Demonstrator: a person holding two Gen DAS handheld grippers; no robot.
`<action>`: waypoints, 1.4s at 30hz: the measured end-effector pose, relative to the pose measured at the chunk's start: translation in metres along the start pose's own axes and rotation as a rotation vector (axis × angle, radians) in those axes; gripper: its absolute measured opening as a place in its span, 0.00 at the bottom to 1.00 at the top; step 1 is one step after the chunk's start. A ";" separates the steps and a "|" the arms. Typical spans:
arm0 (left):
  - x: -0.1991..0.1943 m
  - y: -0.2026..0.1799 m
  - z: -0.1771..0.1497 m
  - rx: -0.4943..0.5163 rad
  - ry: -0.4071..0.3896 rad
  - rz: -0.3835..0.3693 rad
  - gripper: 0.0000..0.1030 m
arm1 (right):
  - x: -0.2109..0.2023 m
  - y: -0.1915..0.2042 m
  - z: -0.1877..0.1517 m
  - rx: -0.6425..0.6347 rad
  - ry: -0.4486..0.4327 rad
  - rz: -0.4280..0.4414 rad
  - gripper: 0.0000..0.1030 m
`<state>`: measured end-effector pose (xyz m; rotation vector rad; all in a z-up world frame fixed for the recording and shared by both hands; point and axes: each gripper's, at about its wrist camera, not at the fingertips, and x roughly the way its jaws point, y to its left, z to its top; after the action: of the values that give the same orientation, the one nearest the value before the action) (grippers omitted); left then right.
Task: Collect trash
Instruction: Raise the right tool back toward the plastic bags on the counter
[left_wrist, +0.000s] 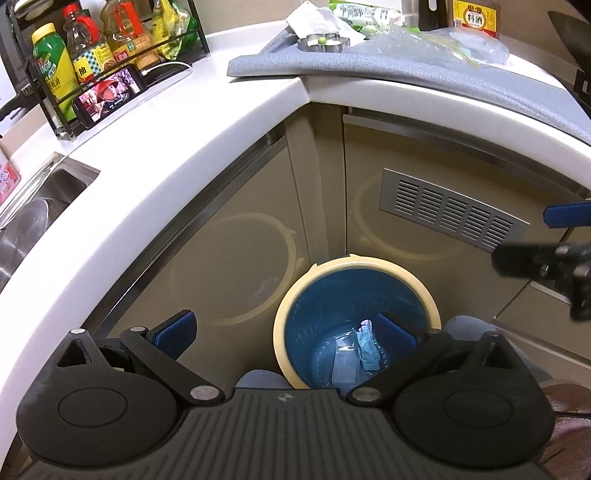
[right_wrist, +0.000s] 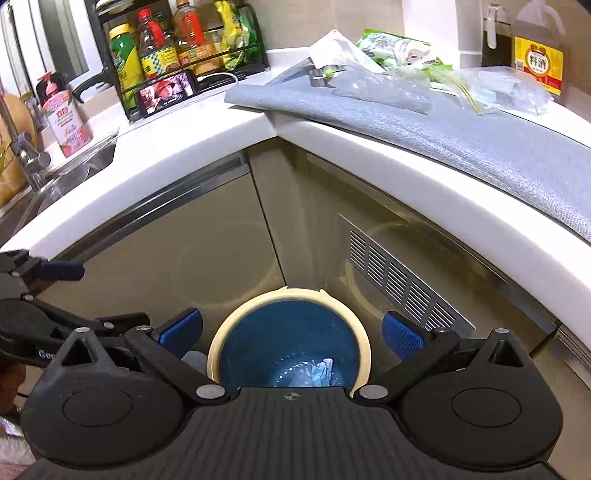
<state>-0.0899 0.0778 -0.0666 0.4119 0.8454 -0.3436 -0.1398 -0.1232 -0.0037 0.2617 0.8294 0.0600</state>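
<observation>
A round bin with a cream rim (left_wrist: 373, 264) and blue liner stands on the floor in the cabinet corner; it also shows in the right wrist view (right_wrist: 288, 295). Crumpled paper and clear plastic trash (left_wrist: 365, 347) lie at its bottom, also seen from the right wrist (right_wrist: 321, 369). My left gripper (left_wrist: 286, 332) is open and empty above the bin's left rim. My right gripper (right_wrist: 291, 332) is open and empty right over the bin. More trash lies on the grey mat (right_wrist: 480, 136) on the counter: clear plastic wrap (right_wrist: 384, 92), a green packet (right_wrist: 399, 48) and white paper (right_wrist: 336, 48).
The white counter (left_wrist: 155, 147) wraps around the corner above the bin. A bottle rack (left_wrist: 110, 48) with a phone (left_wrist: 107, 96) stands at the back left, a sink (left_wrist: 29, 221) at the left. A metal vent (left_wrist: 450, 210) sits on the cabinet door. A yellow-labelled bottle (right_wrist: 539, 62) stands at the back right.
</observation>
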 end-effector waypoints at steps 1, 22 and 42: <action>0.001 -0.001 0.000 0.003 0.000 0.002 1.00 | -0.001 -0.002 0.001 0.010 -0.006 0.006 1.00; -0.007 0.016 0.039 -0.086 -0.010 0.066 1.00 | 0.028 -0.183 0.174 0.460 -0.426 -0.345 1.00; 0.007 0.000 0.111 -0.019 -0.035 0.102 1.00 | 0.095 -0.254 0.196 0.523 -0.393 -0.342 1.00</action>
<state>-0.0138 0.0234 -0.0062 0.4284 0.7900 -0.2470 0.0558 -0.3940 -0.0101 0.5979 0.4747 -0.5212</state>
